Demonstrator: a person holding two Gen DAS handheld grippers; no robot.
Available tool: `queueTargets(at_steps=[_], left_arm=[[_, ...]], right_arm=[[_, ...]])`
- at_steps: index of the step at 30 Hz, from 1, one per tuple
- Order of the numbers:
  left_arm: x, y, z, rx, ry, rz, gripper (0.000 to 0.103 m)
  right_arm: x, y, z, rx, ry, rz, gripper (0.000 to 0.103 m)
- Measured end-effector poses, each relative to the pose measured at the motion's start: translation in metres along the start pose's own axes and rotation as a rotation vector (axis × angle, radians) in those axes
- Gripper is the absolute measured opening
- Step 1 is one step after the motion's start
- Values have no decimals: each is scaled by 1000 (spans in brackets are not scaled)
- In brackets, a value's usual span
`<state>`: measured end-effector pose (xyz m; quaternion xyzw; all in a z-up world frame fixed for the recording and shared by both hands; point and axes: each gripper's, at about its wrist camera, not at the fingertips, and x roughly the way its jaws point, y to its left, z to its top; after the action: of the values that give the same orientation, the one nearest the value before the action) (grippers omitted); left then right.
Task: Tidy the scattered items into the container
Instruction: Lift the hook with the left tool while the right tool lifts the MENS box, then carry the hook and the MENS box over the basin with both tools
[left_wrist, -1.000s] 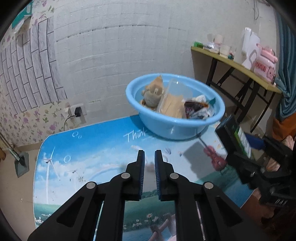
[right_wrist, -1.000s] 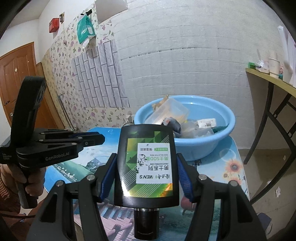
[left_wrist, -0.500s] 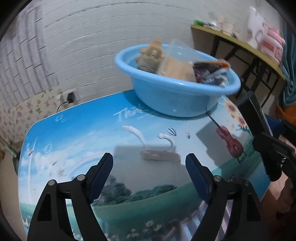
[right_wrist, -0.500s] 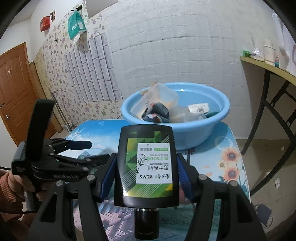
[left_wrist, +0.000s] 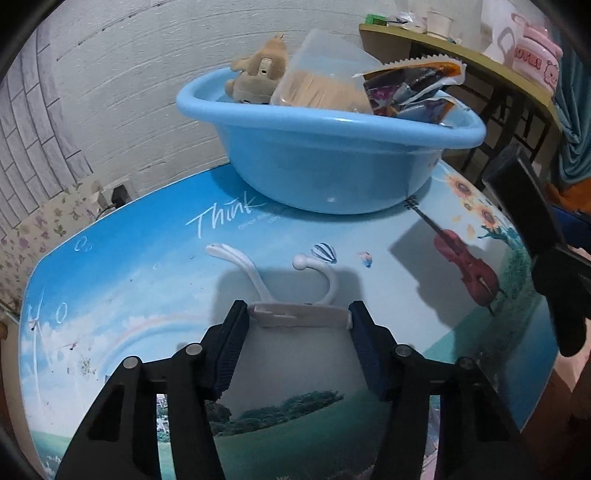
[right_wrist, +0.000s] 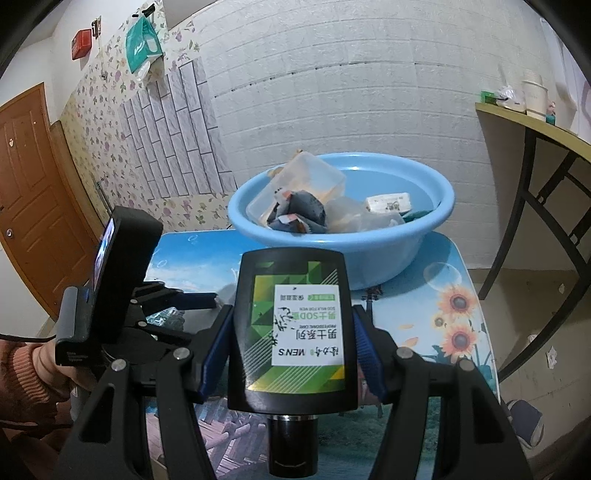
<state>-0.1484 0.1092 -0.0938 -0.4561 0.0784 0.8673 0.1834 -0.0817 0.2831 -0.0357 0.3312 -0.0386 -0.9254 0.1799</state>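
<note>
In the left wrist view the left gripper (left_wrist: 298, 325) is spread wide, its 2 fingers (left_wrist: 231, 343) flanking the flat base of a white plastic hook (left_wrist: 295, 314) that lies on the bench (left_wrist: 147, 266) at lower centre of the frame. The base's long axis runs left to right, straight across the gap, so each end sits just beside or touching a finger pad; I cannot tell which. The 2 curved prongs reach away toward the top of the frame. Nothing is clamped yet. In my judgement the coming move turns on this: closing would pinch the base along its length, and this gripper is far the nearer.

The blue basin (left_wrist: 332, 166) stands at upper centre, beyond the prongs, already holding a plush toy (left_wrist: 258, 79), a clear box (left_wrist: 317, 85) and snack packets (left_wrist: 410, 88).

In the right wrist view the right gripper (right_wrist: 291, 347) is closed around a black bottle (right_wrist: 291, 328), held cap toward the camera, so its label reads upside down: "MEN'S", "SOD", "PROFESSIONAL CARE" and Chinese text. The basin (right_wrist: 369, 251) sits directly ahead, above the bottle at centre frame.

The bench print reads "Think". The left tool's body carries small lettering too blurred to read.
</note>
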Motion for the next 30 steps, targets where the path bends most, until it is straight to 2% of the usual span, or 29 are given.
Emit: queueTargets(at_steps=[5,18,30], left_arm=[[-12,0,-2,-9,-30,7,55],[-71,10,-2,-50,-141,7,55],[-116,9,19,-35,-245,40,55]], right_arm=[[-3,0,1,-3,-8,-3,61],[-18,8,4,-18,-38,-3,61],[-34,11,8,-25,-72,11,61]])
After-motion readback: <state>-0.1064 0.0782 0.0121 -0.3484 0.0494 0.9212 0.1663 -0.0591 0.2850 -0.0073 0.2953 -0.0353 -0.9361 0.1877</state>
